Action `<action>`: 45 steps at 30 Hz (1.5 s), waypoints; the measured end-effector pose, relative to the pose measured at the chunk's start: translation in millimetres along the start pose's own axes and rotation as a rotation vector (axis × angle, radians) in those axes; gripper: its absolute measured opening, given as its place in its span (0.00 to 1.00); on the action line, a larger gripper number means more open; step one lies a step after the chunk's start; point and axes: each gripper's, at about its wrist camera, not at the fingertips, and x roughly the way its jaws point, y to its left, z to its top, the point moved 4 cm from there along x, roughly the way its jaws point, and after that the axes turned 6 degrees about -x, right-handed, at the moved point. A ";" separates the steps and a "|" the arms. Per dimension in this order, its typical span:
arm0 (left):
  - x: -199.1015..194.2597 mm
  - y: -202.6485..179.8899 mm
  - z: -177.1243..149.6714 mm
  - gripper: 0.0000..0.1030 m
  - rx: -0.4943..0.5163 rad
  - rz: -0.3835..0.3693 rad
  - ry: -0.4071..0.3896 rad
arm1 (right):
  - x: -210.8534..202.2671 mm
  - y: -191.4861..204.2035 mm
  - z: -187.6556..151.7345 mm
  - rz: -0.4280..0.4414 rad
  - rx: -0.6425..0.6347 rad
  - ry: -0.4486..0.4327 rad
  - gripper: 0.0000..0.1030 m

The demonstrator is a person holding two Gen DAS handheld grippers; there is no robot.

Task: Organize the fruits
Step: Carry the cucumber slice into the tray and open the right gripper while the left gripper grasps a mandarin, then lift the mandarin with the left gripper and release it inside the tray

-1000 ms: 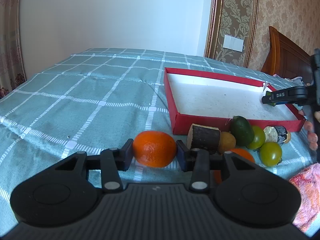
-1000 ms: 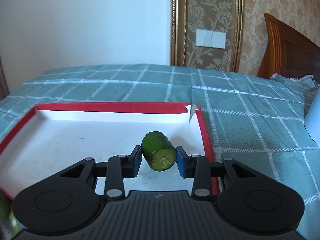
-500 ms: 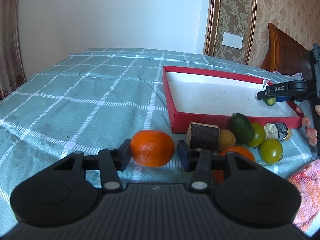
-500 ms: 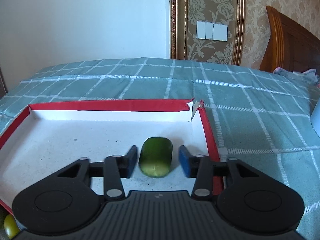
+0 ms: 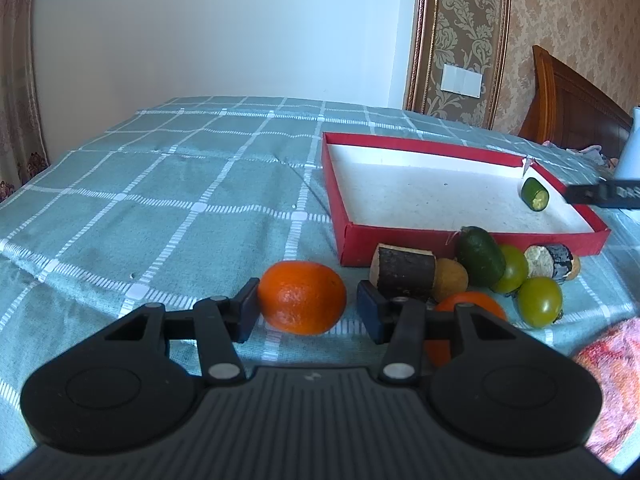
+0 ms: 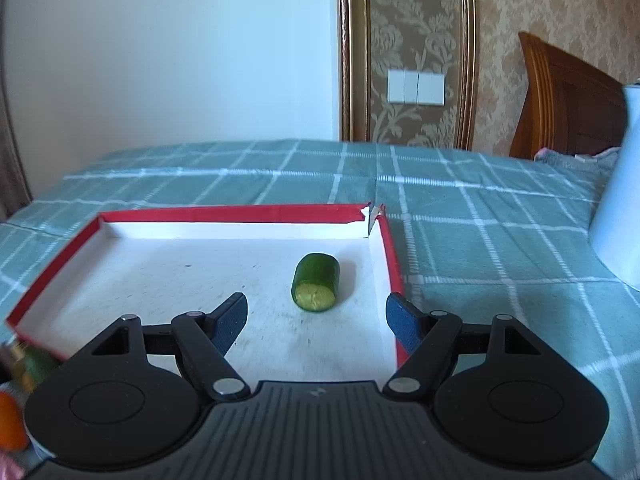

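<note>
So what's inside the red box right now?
Only a cut cucumber piece lies on the red box floor, near its right wall. The right claw covers the nearest strip of floor.

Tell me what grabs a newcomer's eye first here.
The red box with one cucumber piece lying inside near its right wall, the right gripper open just behind it. Then the orange on the checked cloth, between the open left gripper's fingers.

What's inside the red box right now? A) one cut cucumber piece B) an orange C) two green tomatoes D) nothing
A: only the cut cucumber piece lies on the red box floor, near its right wall, clear of the open right gripper.
</note>
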 end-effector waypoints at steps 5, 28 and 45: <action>-0.8 0.9 0.0 0.46 -0.004 -0.014 -0.006 | -32.8 -4.4 -24.1 -0.038 -0.045 -0.043 0.74; -30.7 -13.7 39.5 0.29 0.053 -0.073 -0.091 | -17.7 -14.9 -60.8 -0.020 0.000 0.108 0.81; -36.9 -0.5 21.8 0.60 0.080 -0.047 -0.031 | -15.3 -14.8 -61.8 -0.032 0.012 0.121 0.91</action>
